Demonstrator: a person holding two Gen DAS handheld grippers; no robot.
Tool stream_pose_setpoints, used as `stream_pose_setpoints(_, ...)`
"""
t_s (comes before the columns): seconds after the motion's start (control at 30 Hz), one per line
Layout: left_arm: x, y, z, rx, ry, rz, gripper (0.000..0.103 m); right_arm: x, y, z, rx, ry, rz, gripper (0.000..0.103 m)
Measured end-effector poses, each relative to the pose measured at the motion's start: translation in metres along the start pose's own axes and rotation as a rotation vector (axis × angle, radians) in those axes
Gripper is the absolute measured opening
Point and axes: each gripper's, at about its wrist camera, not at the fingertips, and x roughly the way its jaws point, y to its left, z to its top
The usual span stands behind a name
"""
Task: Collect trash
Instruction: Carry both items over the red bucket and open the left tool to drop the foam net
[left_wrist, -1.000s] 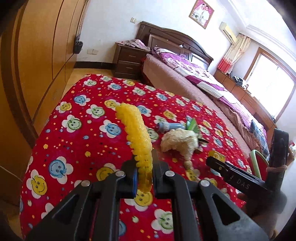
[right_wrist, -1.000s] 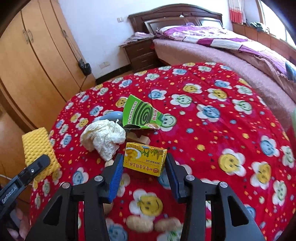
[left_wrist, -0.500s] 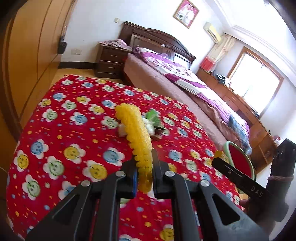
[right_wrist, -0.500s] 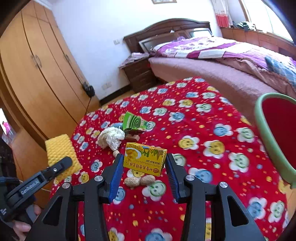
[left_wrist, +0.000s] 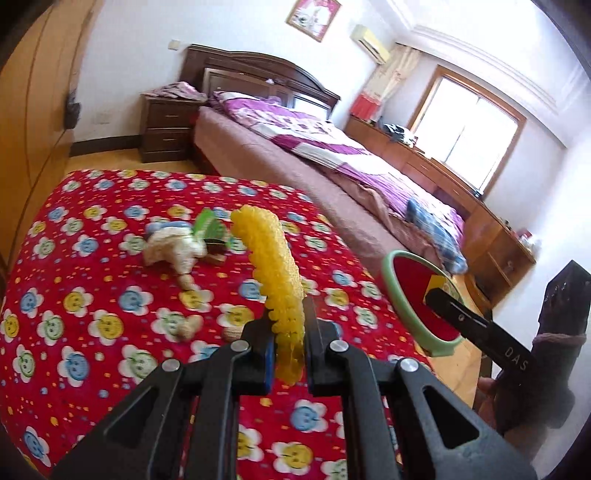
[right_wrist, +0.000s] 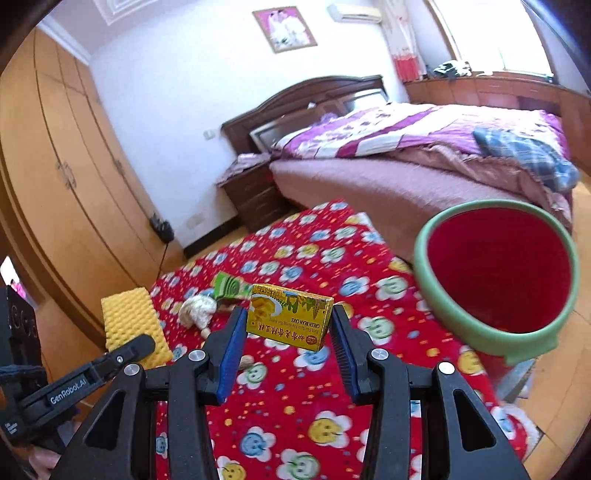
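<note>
L gripper (left_wrist: 288, 332) clamped tight on yellow foam sheet (left_wrist: 271, 254); R gripper (right_wrist: 288, 332) half-open, pinching green bean cake box (right_wrist: 290, 319). Both probably headed for red bin (right_wrist: 495, 273).

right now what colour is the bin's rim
Pale green rim, red inside; clearest in the right wrist view.

Yellow foam mesh sleeve (left_wrist: 271, 266): knobbly, curved, standing upright, lower end pinched in left claw (left_wrist: 288, 338), lifted above red flower-print surface (left_wrist: 92, 314).

Yellow "green bean cake" box (right_wrist: 290, 317): small carton, printing upside down, held level across its ends in right claw (right_wrist: 290, 332), above surface.

Red bin (right_wrist: 498, 273): green rim, interior bare, mouth tilted toward camera, just off surface's right edge.

Left on surface: crumpled white tissue (left_wrist: 173, 251), green spiral-print packet (right_wrist: 231, 286) beside it, peanut shells (left_wrist: 188, 326) nearer.
</note>
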Motion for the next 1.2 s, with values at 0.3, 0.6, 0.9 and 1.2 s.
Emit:
stream_pose_setpoints(0.3,0.01,-0.041,-0.001,0.045,0.043,-0.067,0.011,-0.035,-0.034,0.006,0.046,-0.077,-0.041,0.046)
stream_pose_setpoints(0.6,0.034,-0.072,0.002,0.091,0.084,-0.12,0.011,-0.051,-0.067,0.009,0.089,-0.114,-0.09,0.046)
stream_pose_setpoints(0.9,0.071,-0.116,0.002,0.179,0.136,-0.152,0.011,-0.054,-0.105,0.012,0.143,-0.123,-0.13,0.046)
stream_pose_setpoints(1.2,0.111,-0.165,0.002,0.272,0.188,-0.21,0.011,-0.051,-0.141,0.015,0.195,-0.121,-0.177,0.046)
